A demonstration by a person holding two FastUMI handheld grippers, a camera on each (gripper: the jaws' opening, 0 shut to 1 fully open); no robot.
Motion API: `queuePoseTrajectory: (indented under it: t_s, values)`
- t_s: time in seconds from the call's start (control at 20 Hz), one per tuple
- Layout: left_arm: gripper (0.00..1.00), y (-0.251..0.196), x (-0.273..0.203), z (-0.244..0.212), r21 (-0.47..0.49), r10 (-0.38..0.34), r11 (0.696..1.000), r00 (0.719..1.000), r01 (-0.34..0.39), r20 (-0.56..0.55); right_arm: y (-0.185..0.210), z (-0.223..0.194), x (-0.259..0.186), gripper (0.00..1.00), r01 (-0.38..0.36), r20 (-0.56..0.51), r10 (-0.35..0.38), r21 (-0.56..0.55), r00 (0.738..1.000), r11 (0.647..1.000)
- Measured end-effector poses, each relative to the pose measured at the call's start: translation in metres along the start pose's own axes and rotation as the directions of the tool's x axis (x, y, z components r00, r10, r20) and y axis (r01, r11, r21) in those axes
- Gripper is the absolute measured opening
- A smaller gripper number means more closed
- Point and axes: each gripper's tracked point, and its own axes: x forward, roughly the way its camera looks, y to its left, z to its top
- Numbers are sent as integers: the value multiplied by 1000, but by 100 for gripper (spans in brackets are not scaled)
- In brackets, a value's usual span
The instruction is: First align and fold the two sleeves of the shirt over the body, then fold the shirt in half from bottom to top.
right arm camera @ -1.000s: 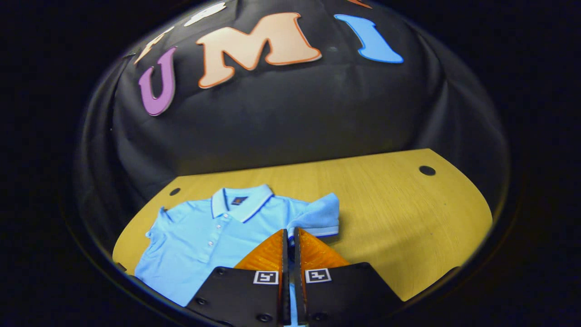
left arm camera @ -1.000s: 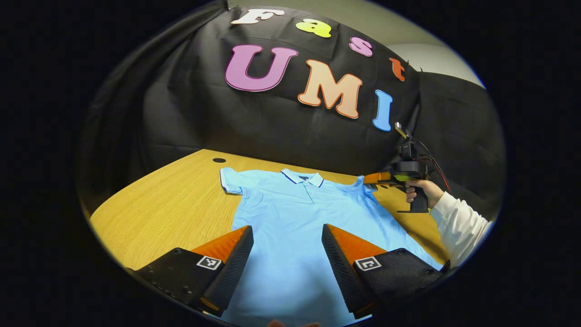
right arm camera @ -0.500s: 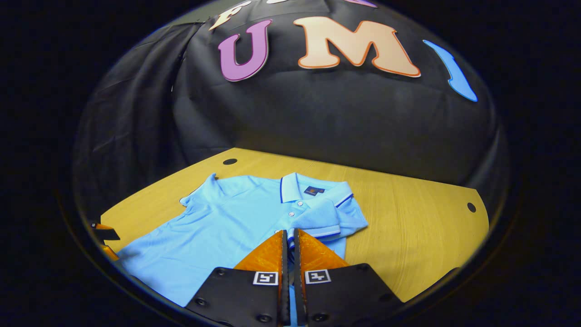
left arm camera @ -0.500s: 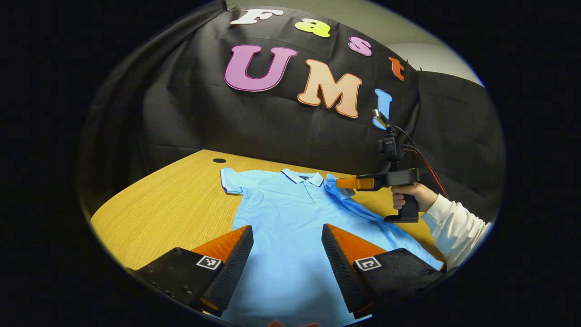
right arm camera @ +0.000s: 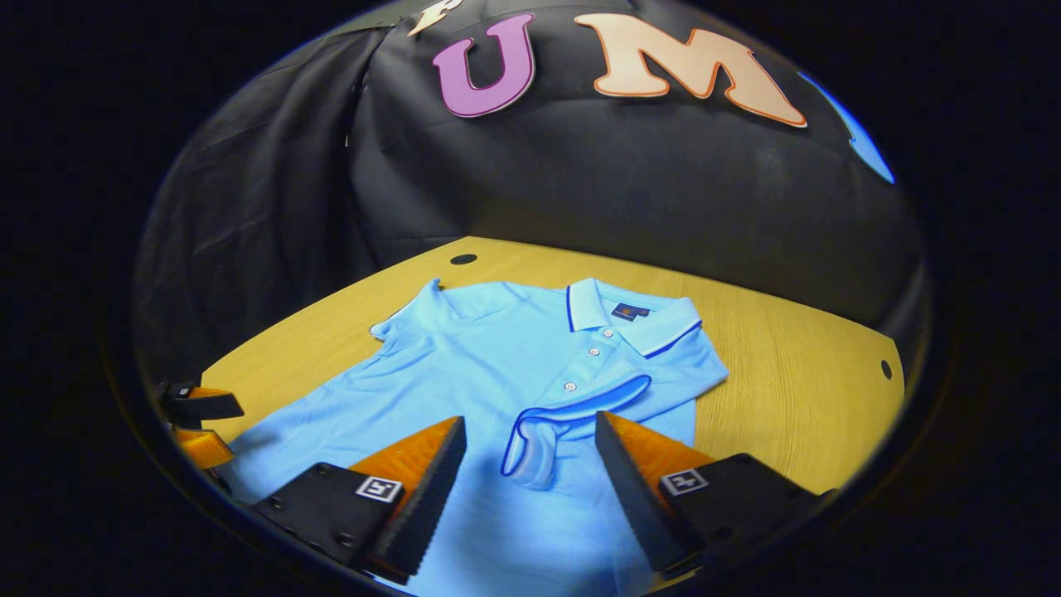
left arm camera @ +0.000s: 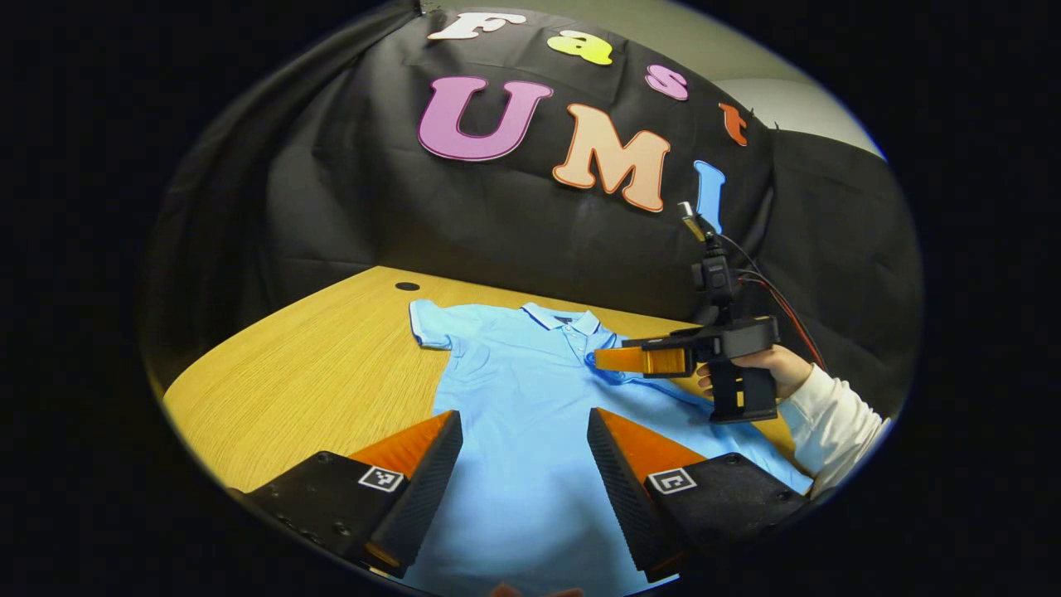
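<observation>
right gripper [right arm camera: 530, 452] fingers apart above the sleeve [right arm camera: 551, 423] laid over the shirt [right arm camera: 464, 373]; left gripper [left arm camera: 525, 452] apart; flatten it, then fold the far-left sleeve [left arm camera: 429, 322]

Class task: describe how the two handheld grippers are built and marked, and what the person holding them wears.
Each gripper has black blocks bearing square black-and-white tags, with wedge-shaped ribbed jaws. The right gripper has a black pistol handle, a small camera on top and red and black cables. The hand holding it shows a white sleeve.

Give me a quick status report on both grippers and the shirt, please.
Right gripper open above folded sleeve. Left gripper open over shirt hem. Far sleeve unfolded. Nothing in the way.
</observation>
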Motion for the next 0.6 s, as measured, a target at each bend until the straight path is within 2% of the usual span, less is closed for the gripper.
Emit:
queuePoseTrajectory:
  t_s: [0.2,0.35,0.55,0.6]
  values:
    - [91,25,3,4,26,72,997,997,-72,9,5,-5,-37,99,-28,39,27,29,999,999]
    - [90,41,11,11,36,113,993,994,-114,5,-7,-7,-79,99,3,99,-7,41,995,999]
    - [91,54,34,26,34,136,990,990,-136,-21,-12,-16,-139,98,4,201,-21,84,979,996]
    - [90,56,41,32,28,137,990,990,-136,-28,-14,-22,-151,95,6,212,-27,99,977,995]
